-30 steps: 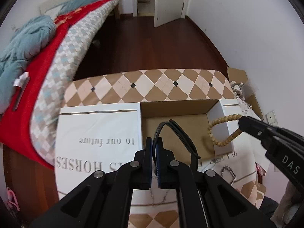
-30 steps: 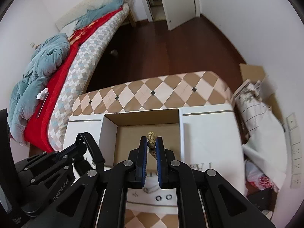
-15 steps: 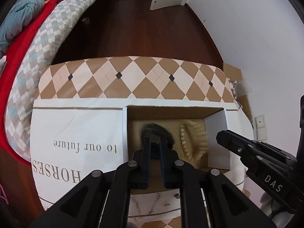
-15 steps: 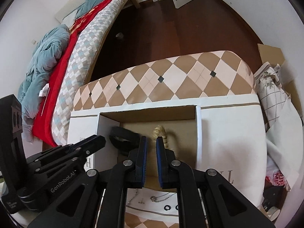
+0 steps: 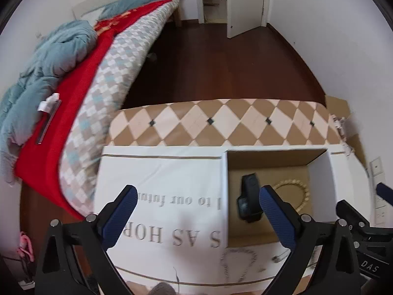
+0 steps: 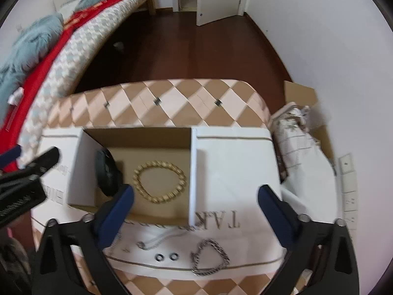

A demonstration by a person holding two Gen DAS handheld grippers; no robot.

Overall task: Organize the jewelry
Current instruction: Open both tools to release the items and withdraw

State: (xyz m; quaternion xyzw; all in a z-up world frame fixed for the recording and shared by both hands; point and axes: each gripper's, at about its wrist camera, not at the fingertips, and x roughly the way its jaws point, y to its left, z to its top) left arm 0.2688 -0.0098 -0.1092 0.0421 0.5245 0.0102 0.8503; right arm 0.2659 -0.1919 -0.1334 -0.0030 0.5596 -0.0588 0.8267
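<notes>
An open cardboard box (image 6: 137, 132) with white flaps sits on a checked table. Inside it lie a black wristband watch (image 5: 248, 200) (image 6: 106, 173) and a tan beaded bracelet (image 6: 159, 181) (image 5: 298, 191). My left gripper (image 5: 196, 202) is open and empty above the left flap. My right gripper (image 6: 195, 200) is open and empty above the box's front edge. On the front flap lie a silver chain bracelet (image 6: 210, 258), two small rings (image 6: 167, 257) and a thin chain necklace (image 6: 154, 241) (image 5: 237, 264).
The checked tabletop (image 6: 172, 103) extends behind the box. A bed with a red and blue cover (image 5: 61, 78) stands at the left. Bags and cardboard (image 6: 299, 132) lie at the right by the wall. Dark wood floor (image 5: 221, 61) lies beyond.
Both grippers have opened and pulled back. The black watch and the beaded bracelet, held a second ago, now lie in the box.
</notes>
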